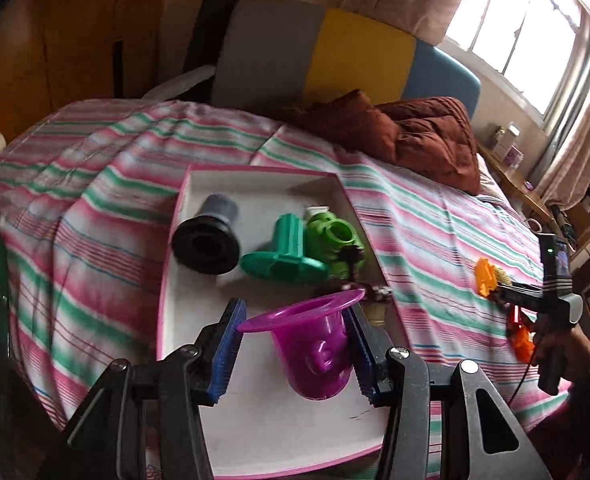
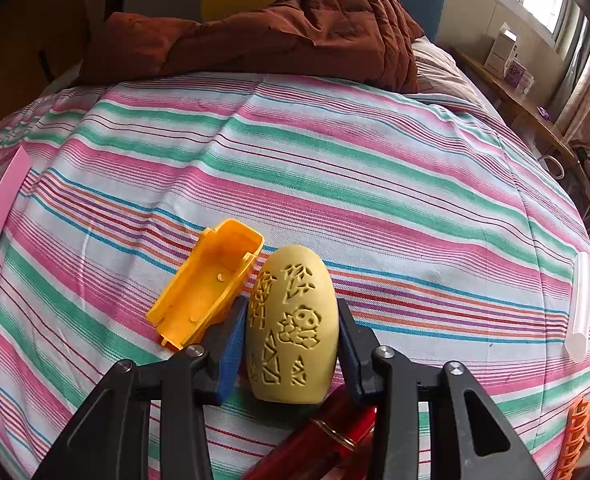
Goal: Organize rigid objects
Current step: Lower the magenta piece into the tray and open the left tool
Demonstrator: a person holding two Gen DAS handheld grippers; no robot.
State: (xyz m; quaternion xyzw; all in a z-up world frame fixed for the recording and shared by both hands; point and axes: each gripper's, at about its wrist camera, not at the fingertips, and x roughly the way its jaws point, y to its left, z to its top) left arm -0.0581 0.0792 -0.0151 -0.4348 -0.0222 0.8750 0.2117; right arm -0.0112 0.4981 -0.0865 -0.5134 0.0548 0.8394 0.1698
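Pink-rimmed, the one shallow white tray point(image 1: 175, 216) lies on the striped bedspread point(image 1: 95, 168) and serves as the collecting place. Inside it, at the far end, lie one black ribbed cylinder point(image 1: 207, 240), one teal flanged piece point(image 1: 283, 252) and one lime-green toy point(image 1: 331, 236), all hard plastic by the look. Above the tray's near end, the left gripper point(image 1: 295, 344) is closed partway on one purple cup point(image 1: 315, 344), pads against its walls; thin and light, it probably flexes if squeezed, so the sides below the flared rim suit best. Off the tray's right side, the right gripper point(image 2: 291, 344) clamps one carved yellow egg point(image 2: 293, 324) at its widest girth; smooth and rounded, it may slip. One orange shell point(image 2: 207, 284) lies touching the egg.
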